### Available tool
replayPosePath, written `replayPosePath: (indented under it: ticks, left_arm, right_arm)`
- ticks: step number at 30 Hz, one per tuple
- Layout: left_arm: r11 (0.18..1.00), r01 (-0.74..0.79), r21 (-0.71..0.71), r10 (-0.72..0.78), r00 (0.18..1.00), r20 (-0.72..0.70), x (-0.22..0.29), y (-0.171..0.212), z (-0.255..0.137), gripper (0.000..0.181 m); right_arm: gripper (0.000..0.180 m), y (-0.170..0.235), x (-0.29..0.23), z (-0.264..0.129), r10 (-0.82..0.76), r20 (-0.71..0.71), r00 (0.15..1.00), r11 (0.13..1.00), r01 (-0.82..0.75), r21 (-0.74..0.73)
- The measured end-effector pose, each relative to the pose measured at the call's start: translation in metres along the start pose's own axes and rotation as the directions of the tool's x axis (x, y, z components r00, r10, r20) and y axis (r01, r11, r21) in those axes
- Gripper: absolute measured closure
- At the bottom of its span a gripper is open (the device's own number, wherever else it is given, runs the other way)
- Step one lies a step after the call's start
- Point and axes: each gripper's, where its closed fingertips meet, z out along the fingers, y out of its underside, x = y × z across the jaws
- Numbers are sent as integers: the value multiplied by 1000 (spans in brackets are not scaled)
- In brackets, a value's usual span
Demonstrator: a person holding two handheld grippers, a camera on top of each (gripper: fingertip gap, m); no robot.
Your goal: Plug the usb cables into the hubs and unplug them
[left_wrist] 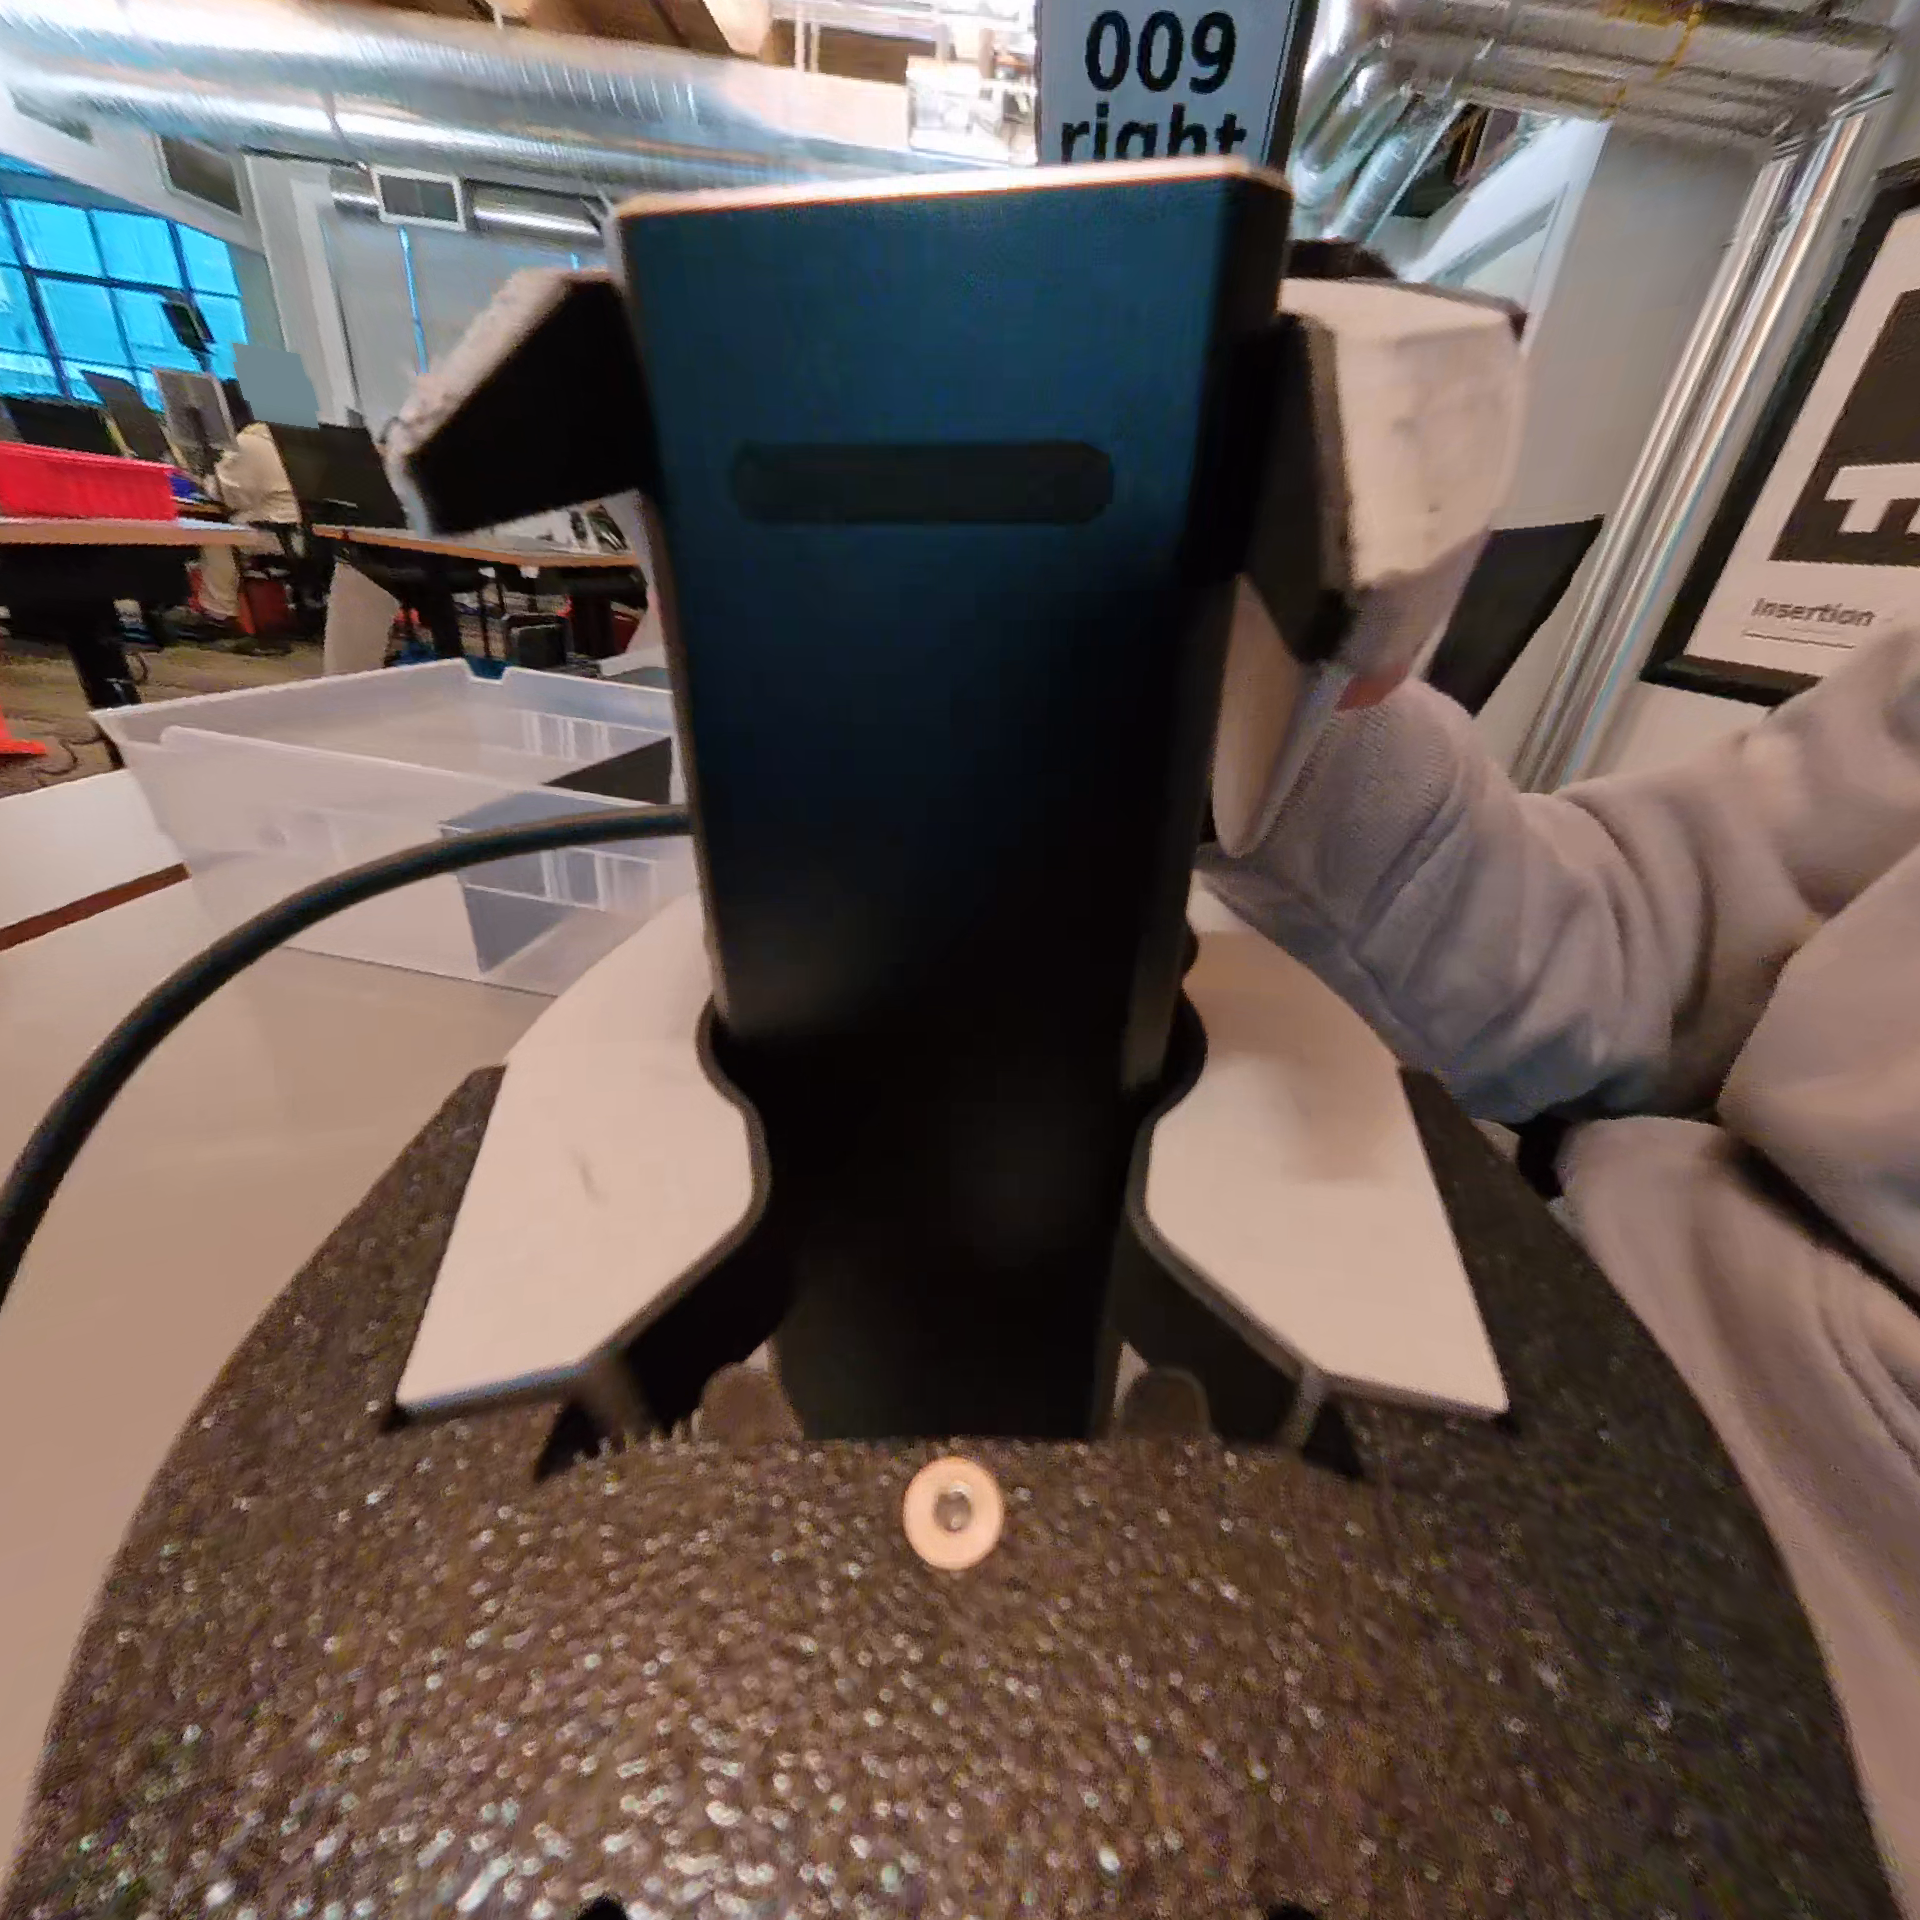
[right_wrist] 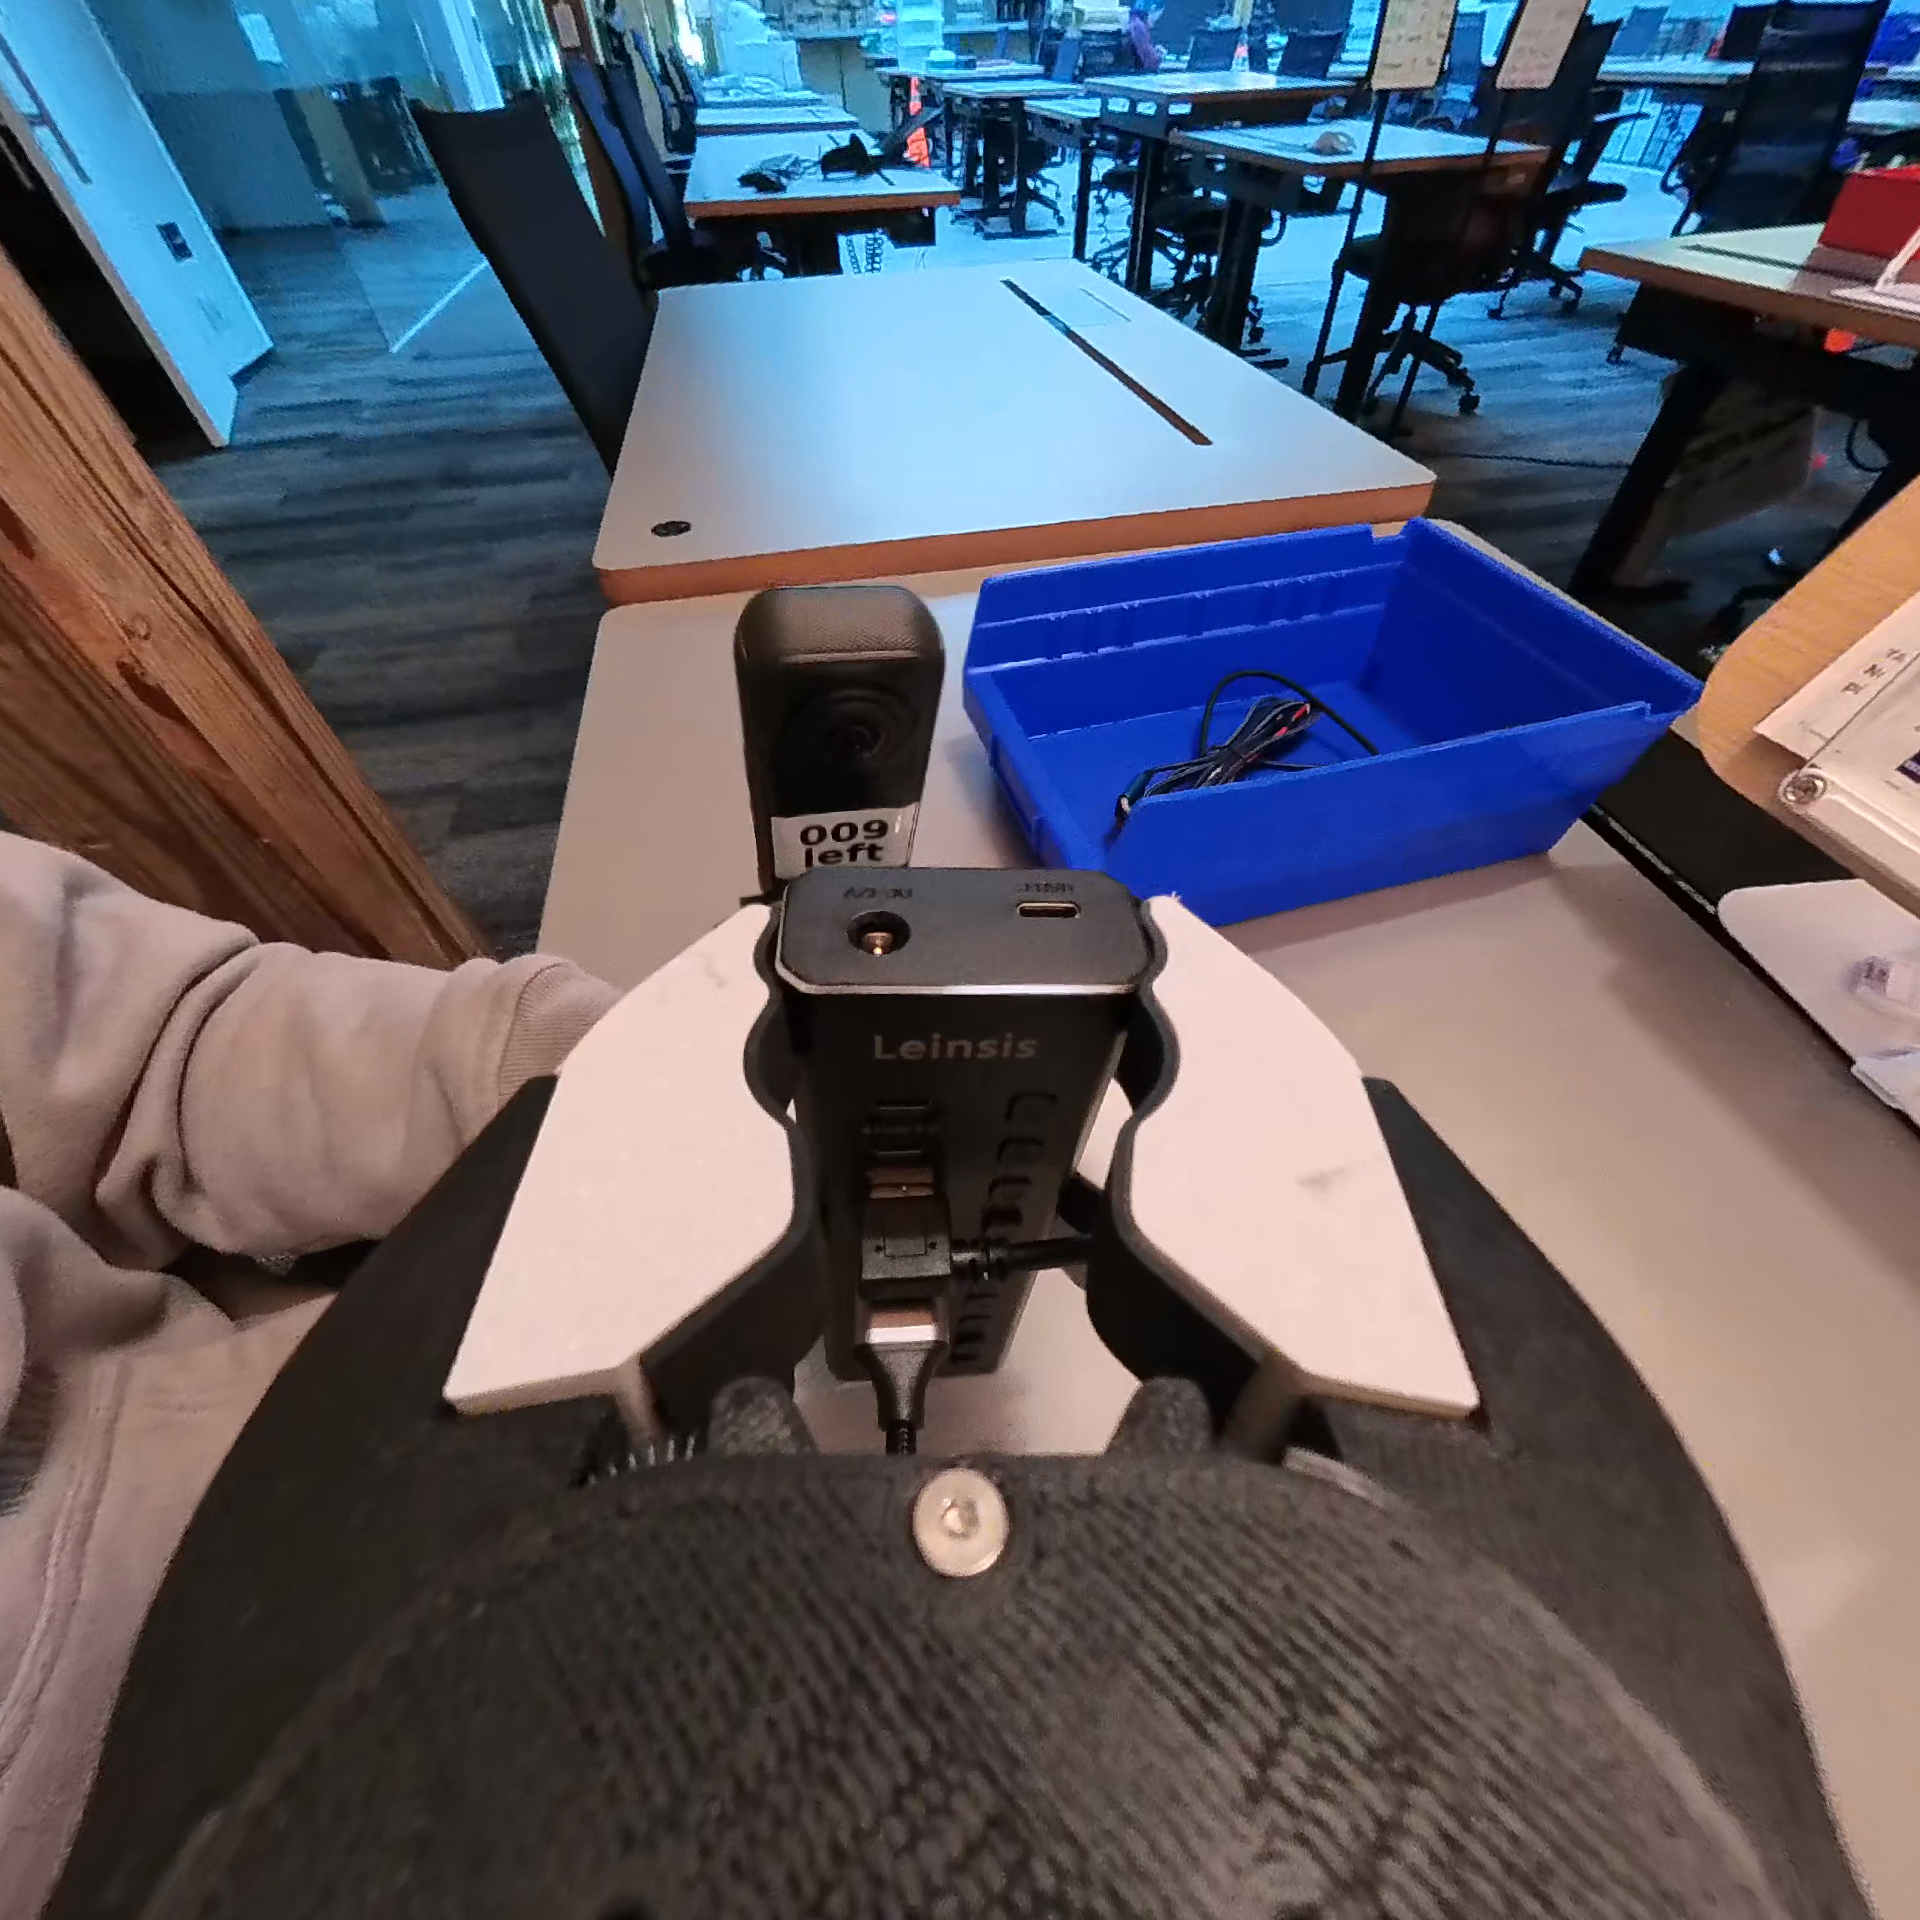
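Hub [right_wrist: 954, 1049]: upright, clamped from both sides at once.
Left gripper [left_wrist: 951, 1049]: jaws closed on its plain back.
Right gripper [right_wrist: 954, 1122]: jaws closed on the port face.
Cables [right_wrist: 902, 1361]: two plugged into lower ports.
Blue bin [right_wrist: 1538, 665]: behind, holding a coiled wire [right_wrist: 1252, 732].

Blue bin [right_wrist: 1351, 790] blocks the far right; tabletop [right_wrist: 1455, 1091] beside it is bare. Clear bin [left_wrist: 395, 790] and cable [left_wrist: 208, 987] crowd the left.

Each wrist camera looks along own fingers, very close; views face each other, sharing upright black rectangular USB hub [left_wrist: 935, 727] [right_wrist: 956, 1101] between.
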Motion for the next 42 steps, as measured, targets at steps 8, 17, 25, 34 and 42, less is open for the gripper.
replayPosePath:
  ticks: [8,17,25,34,42]
  left_arm:
    - [993,-30,-111,38,997,69,1,19,7,96]
    - [989,20,-145,-2,992,122,-4,29,9,99]
    - [982,-10,-189,36,990,133,-5,34,6,101]
    - [997,-26,-77,32,997,74,2,18,1,100]
    - [997,-73,-7,73,997,-9,18,5,-3,105]
  right_arm:
    - [118,8,-2,7,22,33,999,999,-21,-32]
    - [118,16,-1,11,11,31,999,995,-7,-103]
    - [118,17,-4,17,-17,25,1000,987,21,-162]
    - [119,6,-13,20,-22,36,999,987,27,-157]
    - [118,-4,-24,14,-17,84,996,994,26,-102]
